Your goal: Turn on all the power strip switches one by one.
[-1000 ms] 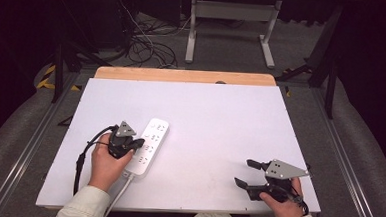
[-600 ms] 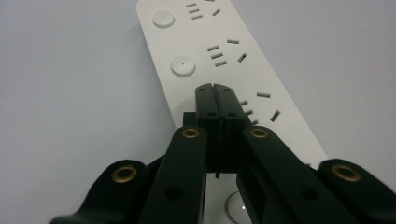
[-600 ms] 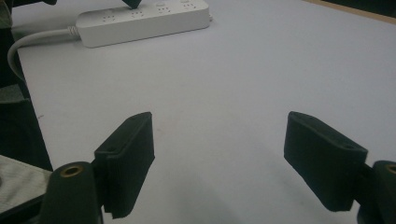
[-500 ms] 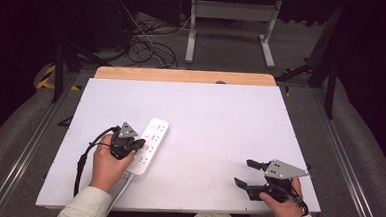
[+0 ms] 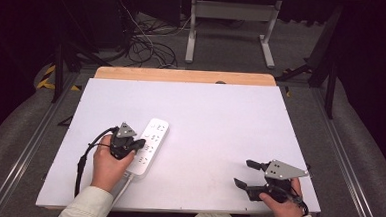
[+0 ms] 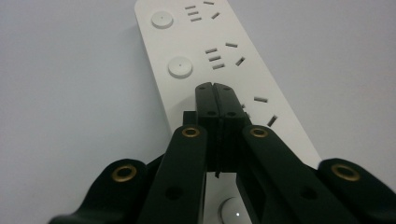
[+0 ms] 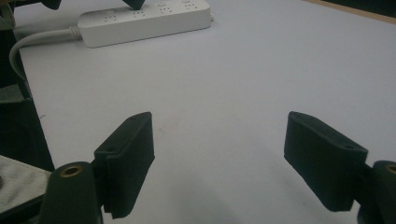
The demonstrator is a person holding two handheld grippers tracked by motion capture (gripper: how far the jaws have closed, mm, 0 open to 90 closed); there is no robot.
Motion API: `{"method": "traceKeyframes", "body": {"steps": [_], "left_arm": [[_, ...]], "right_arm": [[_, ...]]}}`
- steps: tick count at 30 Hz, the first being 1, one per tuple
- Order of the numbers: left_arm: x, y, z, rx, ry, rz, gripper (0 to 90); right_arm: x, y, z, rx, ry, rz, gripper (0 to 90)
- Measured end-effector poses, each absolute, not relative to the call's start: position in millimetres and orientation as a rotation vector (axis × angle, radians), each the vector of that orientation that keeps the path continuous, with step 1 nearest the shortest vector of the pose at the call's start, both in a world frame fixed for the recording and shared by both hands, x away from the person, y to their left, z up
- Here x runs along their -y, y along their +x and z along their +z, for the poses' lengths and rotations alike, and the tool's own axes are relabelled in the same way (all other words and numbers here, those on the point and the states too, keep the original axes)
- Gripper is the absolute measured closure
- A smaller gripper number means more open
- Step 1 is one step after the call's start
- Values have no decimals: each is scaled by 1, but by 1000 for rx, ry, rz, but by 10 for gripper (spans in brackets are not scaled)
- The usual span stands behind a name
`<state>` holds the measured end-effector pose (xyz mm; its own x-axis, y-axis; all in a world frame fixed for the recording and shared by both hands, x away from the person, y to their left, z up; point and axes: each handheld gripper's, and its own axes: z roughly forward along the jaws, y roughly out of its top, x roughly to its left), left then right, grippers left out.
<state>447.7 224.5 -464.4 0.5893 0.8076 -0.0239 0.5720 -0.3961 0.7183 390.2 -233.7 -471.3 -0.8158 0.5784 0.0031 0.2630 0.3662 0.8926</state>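
Nearest to you, your right gripper (image 5: 250,177) sits at the near right corner of the white surface (image 5: 220,120), its jaws spread wide with nothing between them (in the right gripper view, bare surface shows in the gap). Your right hand (image 5: 283,203) holds it low, pointing toward the left side of the surface.

Over on the near left, your left hand (image 5: 107,163) holds the left gripper (image 5: 138,144) with its jaws pressed together, pinching nothing. In the left gripper view the closed tips rest over the white power strip (image 6: 224,70), just beside a socket and below a round button (image 6: 180,67).

The power strip lies flat on the left half of the surface, running away from you at a slight slant, its cord (image 5: 122,187) trailing toward the near edge. Beyond the white sheet, a wooden edge (image 5: 182,76) shows at the far side.
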Motion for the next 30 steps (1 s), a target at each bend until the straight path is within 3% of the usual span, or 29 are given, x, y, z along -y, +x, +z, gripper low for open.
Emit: {"method": "traceKeyframes", "body": {"steps": [11,17,20,30], "left_arm": [[-230,448,-464,-1136,2101,408,900],[-227,445,-461,-1081,2049,407,900],[-221,442,-444,-1012,2003,471,900],[-221,444,-436,-1002,1961,487,900]], "right_arm": [[233,389,-471,-2320,739,1429,244],[233,390,-471,-2320,742,1427,244],[234,391,-472,-2319,745,1425,244],[234,391,-472,-2323,743,1423,244]]}}
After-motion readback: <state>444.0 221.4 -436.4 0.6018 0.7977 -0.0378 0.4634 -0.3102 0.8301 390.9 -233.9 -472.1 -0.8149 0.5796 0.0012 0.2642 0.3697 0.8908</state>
